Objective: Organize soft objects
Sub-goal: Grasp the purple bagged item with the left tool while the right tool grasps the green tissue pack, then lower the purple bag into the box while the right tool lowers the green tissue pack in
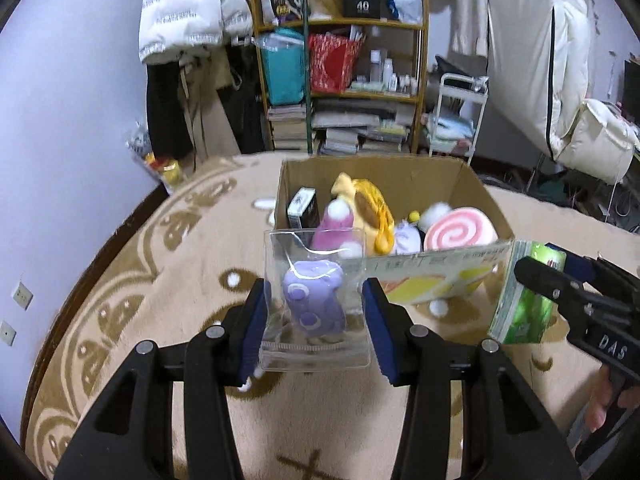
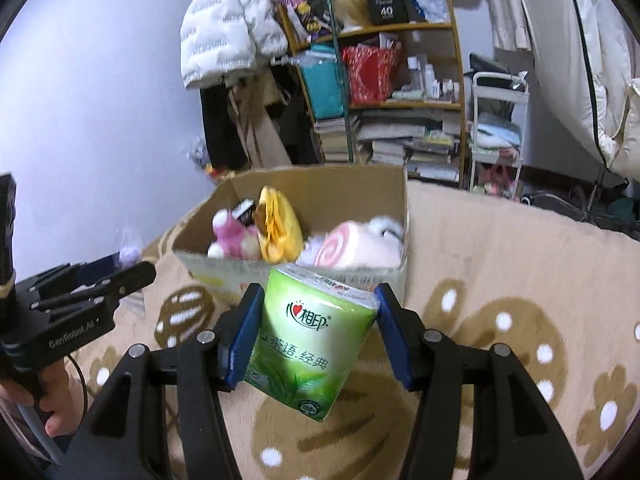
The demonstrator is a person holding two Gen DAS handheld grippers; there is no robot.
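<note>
Both grippers carry loads toward the cardboard box (image 1: 404,184) that stands on the patterned carpet (image 1: 140,280). The left gripper (image 1: 316,312) has its fingers clamped on the 2 side edges of a clear pouch (image 1: 316,344) with a purple plush (image 1: 314,304) inside, so the slack plastic hangs flat between the pads, in front of the box's near wall. The right gripper (image 2: 320,330) has its fingers squeezed on a green tissue pack (image 2: 310,340), tilted, likely because the soft pack yields in the grip; it sits just short of the near rim.

The box already holds a pink plush (image 2: 230,232), a yellow toy (image 2: 278,228), a swirl-patterned cushion (image 2: 352,248) and a small dark carton (image 1: 302,210). Free room looks scarce; the far half, behind the toys, seems the best gap. Both loads appear to need lifting over the near rim, and the grippers are close beside each other, so going 1 at a time seems safer.
</note>
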